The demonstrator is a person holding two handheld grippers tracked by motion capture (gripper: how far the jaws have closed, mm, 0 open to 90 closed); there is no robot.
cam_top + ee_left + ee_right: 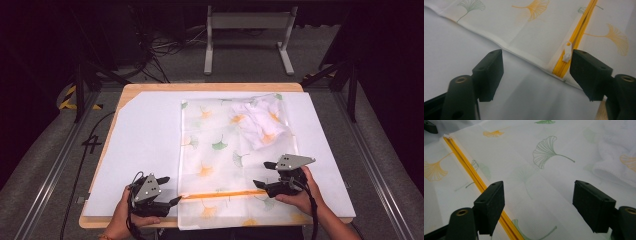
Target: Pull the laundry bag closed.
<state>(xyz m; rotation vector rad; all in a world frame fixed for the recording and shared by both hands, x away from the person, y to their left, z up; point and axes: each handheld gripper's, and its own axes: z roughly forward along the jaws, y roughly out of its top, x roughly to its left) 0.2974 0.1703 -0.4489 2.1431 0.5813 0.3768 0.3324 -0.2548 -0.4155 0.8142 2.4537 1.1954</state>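
A: Biggest first. Wooden table w/ a white sheet over most of the top.

B: On that?

A: Sheer white mesh laundry bag, ginkgo-leaf print in orange + green. Lies flat on the sheet, right of ctr, near end hanging slightly past the table's front edge. Long axis runs front-to-back, away from the person.

B: Contents?

A: White towel-like bundle visible through the mesh at far-right corner. Can't tell exactly what fabric item it is.

B: Zipper?

A: Yellow-orange zipper runs crosswise near the front end, perpendicular to the bag's long axis. Looks zipped in both gripper views. White zipper pull sits at the left end of the zipper, by the bag's left edge.

B: Grippers?

A: Left gripper held in left hand, at the bag's left edge, tips pointing right toward zipper end. Jaws spread wide, nothing between but sheet + bag edge; pull is just beside the inner face of the jaw at right in the left gripper view, contact unclear.

B: Right?

A: Right gripper in right hand, over the bag's right part, tips pointing left, just above the zipper's right end. Jaws apart too, hovering over mesh, not clamped on anything; zipper passes under the jaw at left in right gripper view.
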